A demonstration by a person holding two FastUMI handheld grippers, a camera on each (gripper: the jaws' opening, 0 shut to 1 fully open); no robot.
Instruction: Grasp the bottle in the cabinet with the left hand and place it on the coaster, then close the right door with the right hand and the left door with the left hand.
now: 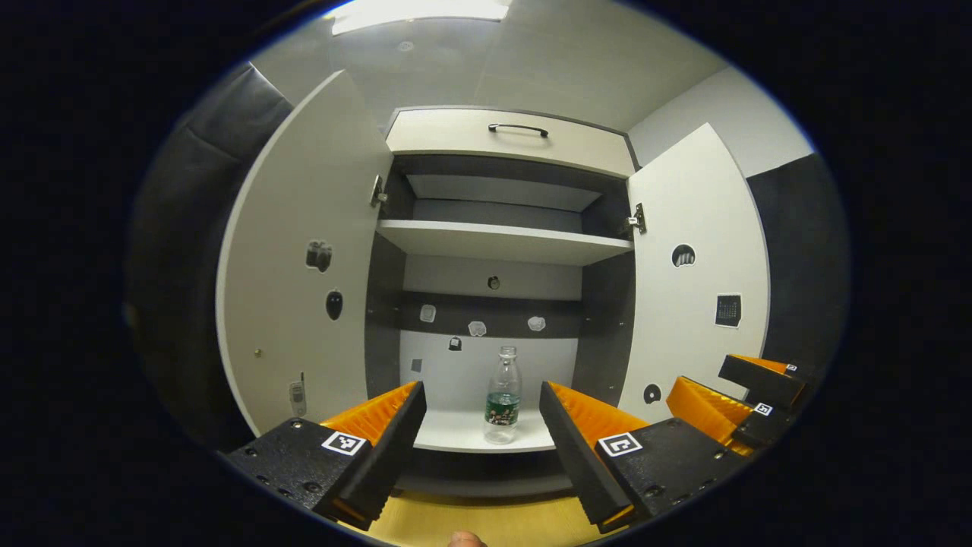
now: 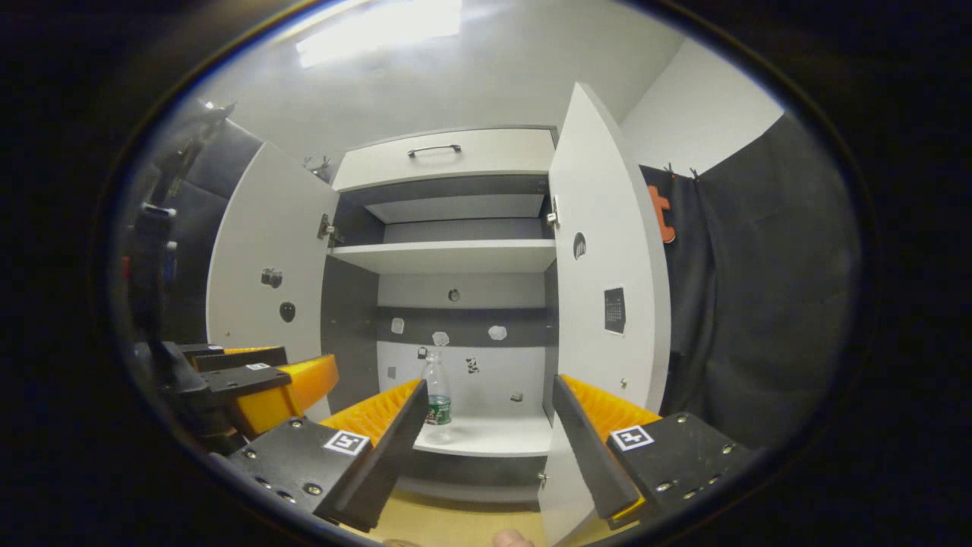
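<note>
Open white cabinet (image 1: pixel 501 243); clear upright bottle (image 1: pixel 503 395), green label.

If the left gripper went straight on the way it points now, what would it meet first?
Most likely the bottle, which stands upright on the cabinet's lower shelf, centred between the open fingers of the left gripper. Nothing seems to lie in between, though depth is hard to judge.
</note>
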